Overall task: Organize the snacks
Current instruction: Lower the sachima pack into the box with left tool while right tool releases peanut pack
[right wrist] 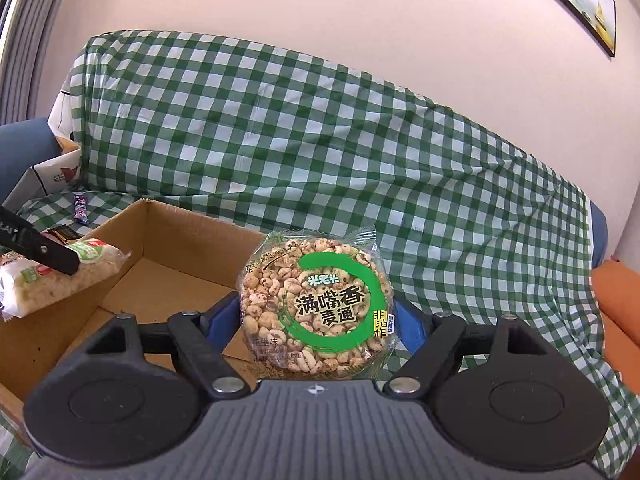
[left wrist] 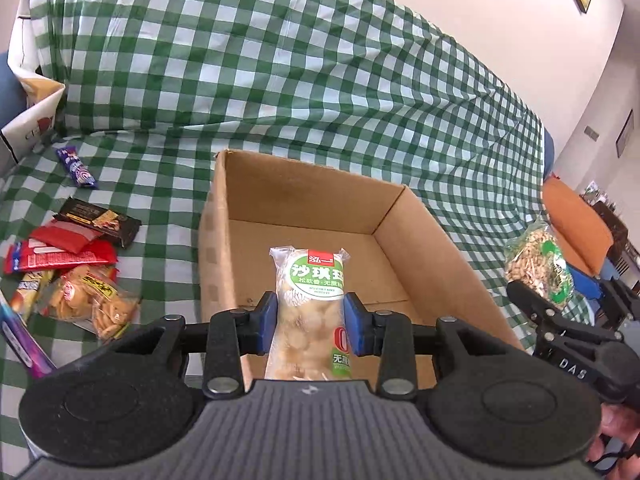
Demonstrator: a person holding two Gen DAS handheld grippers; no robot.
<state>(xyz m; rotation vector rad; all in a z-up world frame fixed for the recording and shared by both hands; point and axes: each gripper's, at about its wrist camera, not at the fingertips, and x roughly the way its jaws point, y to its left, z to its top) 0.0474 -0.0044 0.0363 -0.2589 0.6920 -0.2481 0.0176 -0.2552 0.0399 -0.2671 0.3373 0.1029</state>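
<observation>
The left gripper (left wrist: 310, 326) clamps a long soft pastry pack (left wrist: 308, 308) at mid-length, above the cardboard box's (left wrist: 420, 248) near edge. The right gripper (right wrist: 320, 320) squeezes a round puffed-grain cake (right wrist: 316, 306) by its sides, beside the box's right wall. Both look light, crushable and slippery-wrapped. The box floor lies bare, with roomy clearance inside its upright walls.

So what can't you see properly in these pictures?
- Near end of the cardboard box, left wrist view: hidden behind the left hand-held gripper and its long snack pack.
- Snack pile, left wrist view: cut off by the left edge.
</observation>
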